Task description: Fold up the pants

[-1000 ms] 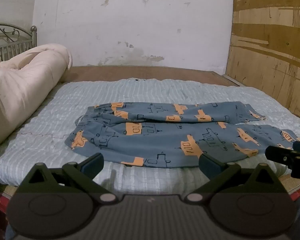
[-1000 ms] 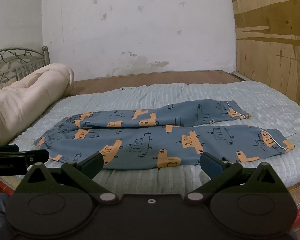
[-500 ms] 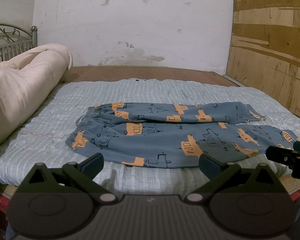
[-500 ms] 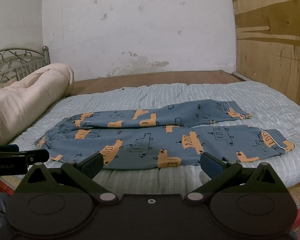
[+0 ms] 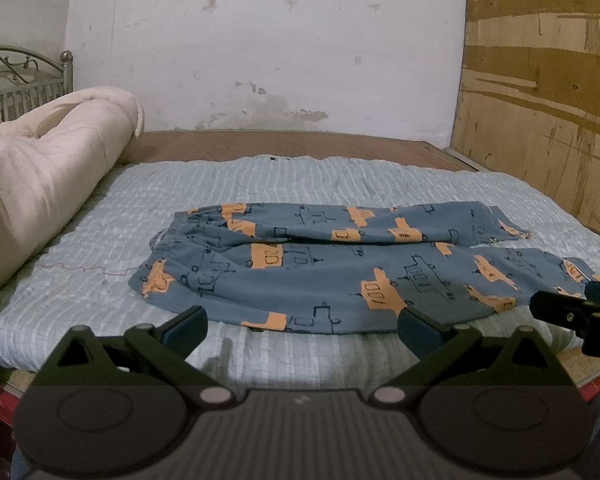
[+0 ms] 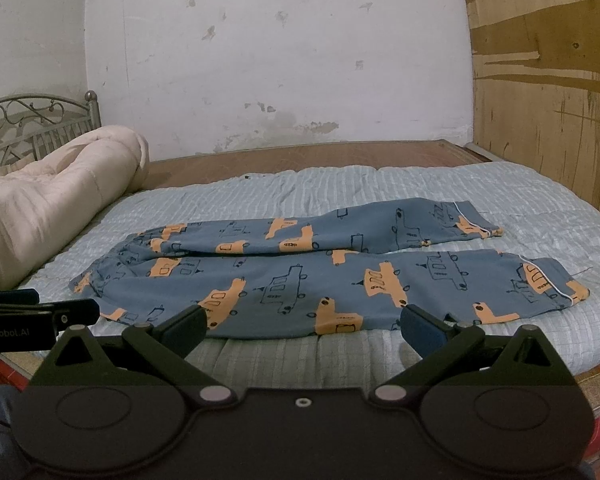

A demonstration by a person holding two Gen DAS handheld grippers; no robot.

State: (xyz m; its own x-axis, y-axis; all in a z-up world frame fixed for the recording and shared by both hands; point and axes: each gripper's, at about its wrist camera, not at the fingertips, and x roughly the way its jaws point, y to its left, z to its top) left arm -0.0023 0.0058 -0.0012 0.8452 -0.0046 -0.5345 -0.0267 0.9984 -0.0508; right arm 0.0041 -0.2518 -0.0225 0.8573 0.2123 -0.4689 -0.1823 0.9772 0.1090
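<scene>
Blue pants with orange vehicle prints point(image 5: 340, 268) lie spread flat on the bed, waistband to the left and both leg cuffs to the right; they also show in the right wrist view point(image 6: 320, 276). My left gripper point(image 5: 302, 326) is open and empty, just short of the pants' near edge toward the waist half. My right gripper point(image 6: 302, 326) is open and empty, just short of the near leg's edge. Each gripper shows at the side of the other's view: the right one point(image 5: 572, 312), the left one point(image 6: 40, 312).
A light blue striped quilt point(image 5: 300, 176) covers the bed. A rolled cream duvet point(image 5: 40, 168) lies along the left side by a metal headboard point(image 6: 32, 128). A white wall stands behind and a plywood panel point(image 5: 540, 100) on the right. The bed's front edge runs just below the grippers.
Both grippers have held almost still, wide open. The pants have not moved.
</scene>
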